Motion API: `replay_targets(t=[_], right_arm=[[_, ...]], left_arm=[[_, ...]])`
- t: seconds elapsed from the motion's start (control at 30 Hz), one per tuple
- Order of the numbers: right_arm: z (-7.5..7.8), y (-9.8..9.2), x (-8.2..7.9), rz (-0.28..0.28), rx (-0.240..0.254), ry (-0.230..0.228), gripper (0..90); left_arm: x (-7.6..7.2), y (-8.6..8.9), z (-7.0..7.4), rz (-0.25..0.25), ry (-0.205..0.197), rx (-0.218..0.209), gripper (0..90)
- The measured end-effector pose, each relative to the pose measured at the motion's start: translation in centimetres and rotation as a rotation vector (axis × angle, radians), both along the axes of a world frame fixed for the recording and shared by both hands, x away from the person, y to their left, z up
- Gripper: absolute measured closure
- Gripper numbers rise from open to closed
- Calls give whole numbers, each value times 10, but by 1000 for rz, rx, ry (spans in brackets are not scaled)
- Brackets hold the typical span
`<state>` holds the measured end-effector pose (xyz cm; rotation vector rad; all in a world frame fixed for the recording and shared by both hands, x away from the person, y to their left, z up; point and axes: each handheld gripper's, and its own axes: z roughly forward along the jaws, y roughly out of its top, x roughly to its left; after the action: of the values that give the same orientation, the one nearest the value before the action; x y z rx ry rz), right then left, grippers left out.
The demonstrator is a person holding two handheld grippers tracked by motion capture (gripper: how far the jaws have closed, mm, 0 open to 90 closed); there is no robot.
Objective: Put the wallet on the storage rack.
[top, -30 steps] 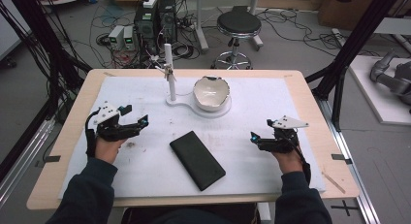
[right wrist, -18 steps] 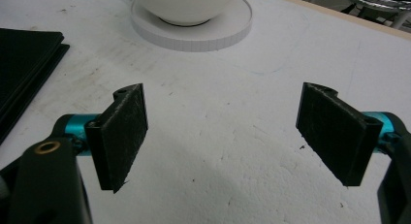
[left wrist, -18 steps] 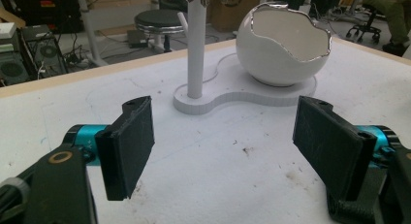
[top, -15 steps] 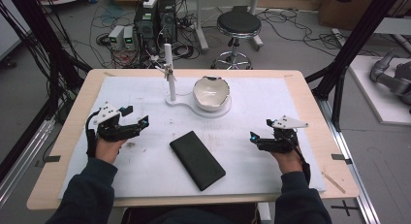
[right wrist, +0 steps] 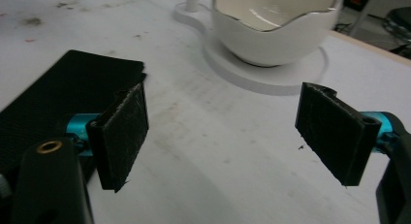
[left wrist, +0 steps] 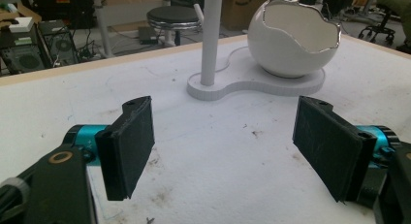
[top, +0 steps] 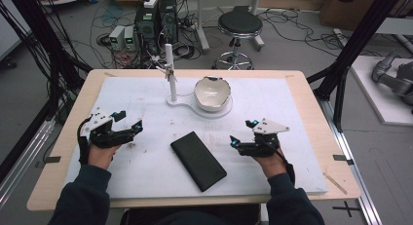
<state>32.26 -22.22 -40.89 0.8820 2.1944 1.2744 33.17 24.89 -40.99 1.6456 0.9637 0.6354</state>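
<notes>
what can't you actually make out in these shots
- Bowl bottom: in the high view and both gripper views, its own jagged wall hides the inside floor.
- Black case: in the right gripper view, the frame edge and the right tongs' near jaw cut it off.
- Post top: cut by the upper edge in the left gripper view; its clip is too small in the high view.
- Left tongs: pad faces too small in the high view.

Grey floor — cables (top: 100, 37), black stool (top: 239, 24), computer towers (top: 156, 18).
</notes>
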Motion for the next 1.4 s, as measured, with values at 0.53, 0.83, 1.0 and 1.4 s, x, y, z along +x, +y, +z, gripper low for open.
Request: replay_targets(t=[0.53,0.83,1.0,1.4], right_arm=[[-24,103,-21,214,-70,117,197],[-35,136,-36,301,-298,80,202],[-34,129,-29,249,-313,85,231],[-30,78,-7,142,-319,114,281]], left_arm=[[4,5,-4,6,12,-8,239],[5,6,-6,10,24,-11,242],[5,6,-6,11,27,-16,243],[7,6,-8,10,28,-21,244]])
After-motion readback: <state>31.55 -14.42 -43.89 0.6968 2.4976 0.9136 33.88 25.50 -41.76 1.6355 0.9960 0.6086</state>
